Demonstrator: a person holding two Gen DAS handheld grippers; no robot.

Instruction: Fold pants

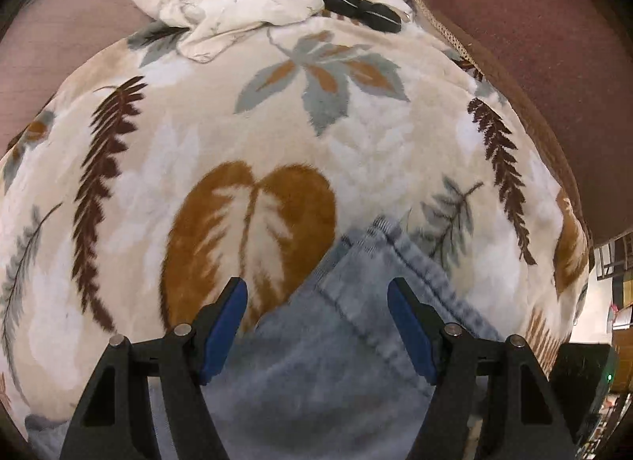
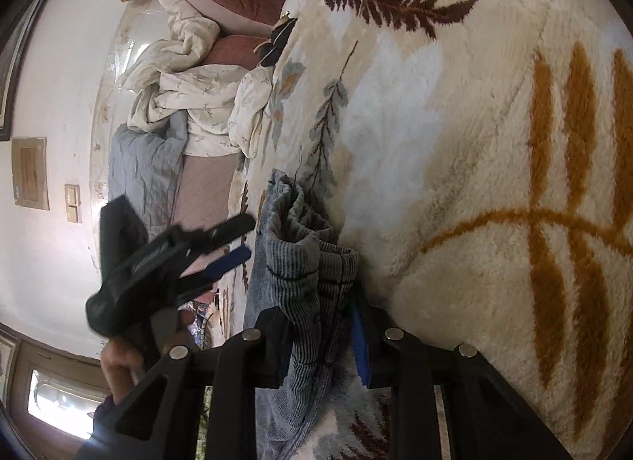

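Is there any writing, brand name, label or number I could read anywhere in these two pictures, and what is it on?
None can be read.
Light blue denim pants: stitching only, no tag showing.
Cream fleece blanket with leaf prints: pattern only.
Black left gripper with blue pads: pale marks on its body, too blurred to read.
Beige wall switch plate: no lettering visible.

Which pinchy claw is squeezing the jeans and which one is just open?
The right gripper is squeezing a bunched fold of the jeans. The left gripper is open, its blue pads spread wide above the denim, holding nothing.
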